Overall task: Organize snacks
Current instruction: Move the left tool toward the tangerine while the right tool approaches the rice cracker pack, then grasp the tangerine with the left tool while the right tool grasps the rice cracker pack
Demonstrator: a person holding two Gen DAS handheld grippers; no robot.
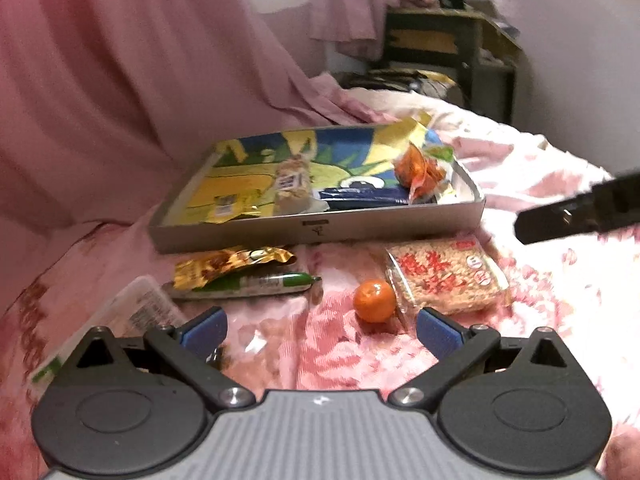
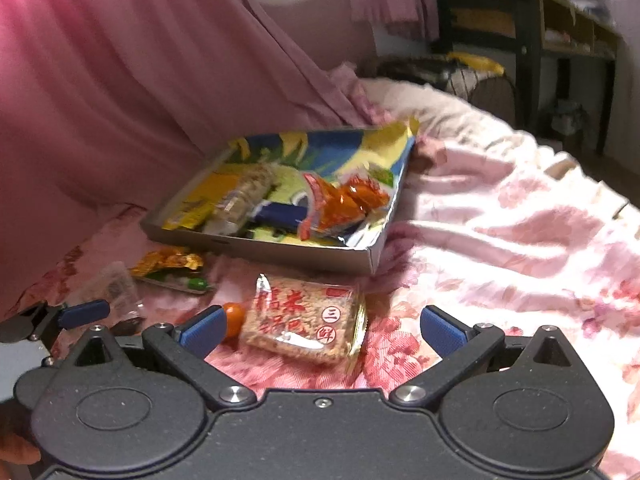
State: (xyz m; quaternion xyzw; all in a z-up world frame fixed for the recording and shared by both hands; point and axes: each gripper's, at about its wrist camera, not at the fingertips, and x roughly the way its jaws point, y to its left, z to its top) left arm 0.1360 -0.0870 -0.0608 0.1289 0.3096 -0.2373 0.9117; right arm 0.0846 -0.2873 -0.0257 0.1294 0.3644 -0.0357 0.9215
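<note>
A grey tray on the pink floral bedspread holds a large yellow-blue bag, a cereal bar, a dark blue packet and orange packets. In front of it lie a gold wrapper, a green-tipped packet, a tangerine and a crispy rice cake pack. My left gripper is open and empty, short of the tangerine. My right gripper is open, with the rice cake pack between its fingers, untouched.
A clear plastic packet lies at the near left. A pink curtain hangs along the left and back. A dark desk with shelves stands at the far right beyond the bed.
</note>
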